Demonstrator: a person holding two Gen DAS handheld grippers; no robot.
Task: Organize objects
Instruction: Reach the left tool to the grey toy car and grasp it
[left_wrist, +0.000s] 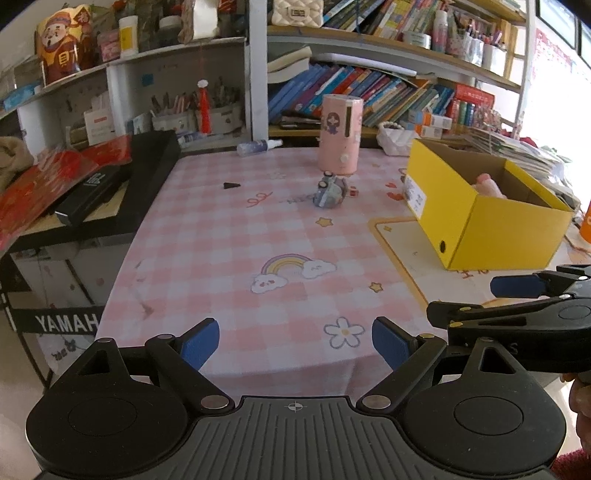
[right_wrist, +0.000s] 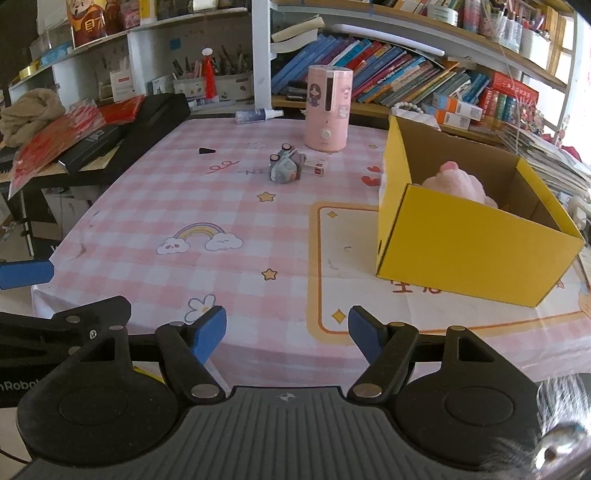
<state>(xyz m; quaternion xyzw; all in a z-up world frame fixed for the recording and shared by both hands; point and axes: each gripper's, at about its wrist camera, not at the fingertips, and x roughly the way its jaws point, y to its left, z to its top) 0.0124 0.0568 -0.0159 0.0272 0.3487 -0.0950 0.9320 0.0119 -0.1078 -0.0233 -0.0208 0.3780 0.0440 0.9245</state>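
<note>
the grey toy car (right_wrist: 283, 168) is lying on the pink checked tablecloth (right_wrist: 221, 199), well ahead of both my tongs and just in front of the pink canister (right_wrist: 327, 109). my left gripper (left_wrist: 295, 341) is wide apart with nothing in it, and my right gripper (right_wrist: 287, 334) is apart and empty too. the yellow box (right_wrist: 469, 254) sits ahead-right of the right one, with a pink plush (right_wrist: 458, 182) inside.

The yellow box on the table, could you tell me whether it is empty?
No, the yellow box is open at the top and a pink plush toy lies inside it.
</note>
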